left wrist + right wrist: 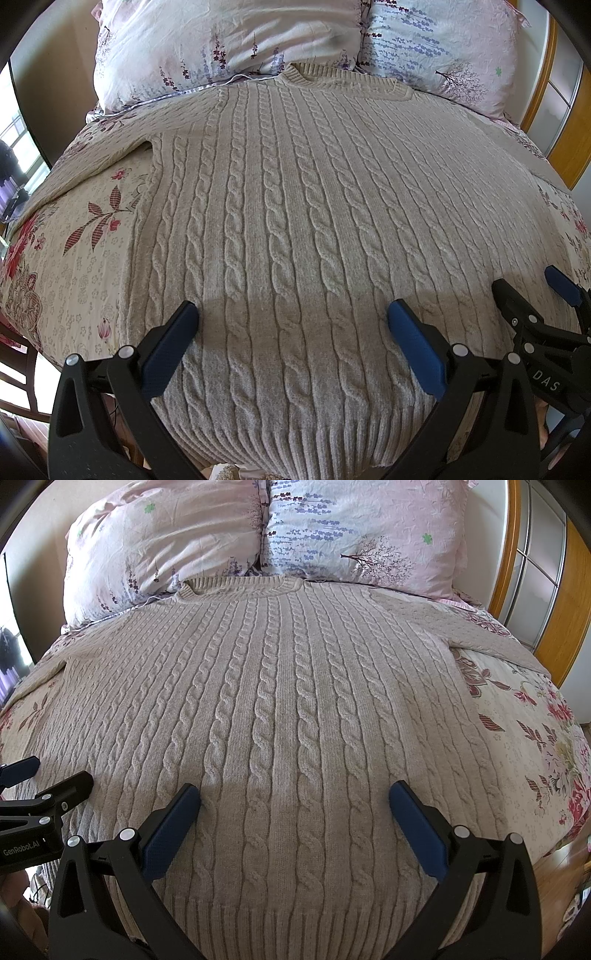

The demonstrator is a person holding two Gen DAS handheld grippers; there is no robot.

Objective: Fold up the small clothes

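Floral bedsheet (pixel 524 738) under everything. Beige cable-knit sweater (pixel 280 701) flat, spread ahead of & beneath both claws. Left gripper (pixel 291 332) spread wide, empty, "GenRobot.AI" on body. Right gripper (pixel 295 812) likewise spread, "DAS".

bed: floral sheet (pixel 524 738), cream with red blooms
on it: beige cable-knit sweater (pixel 288 709) spread flat
head end: two floral pillows (pixel 354 535)
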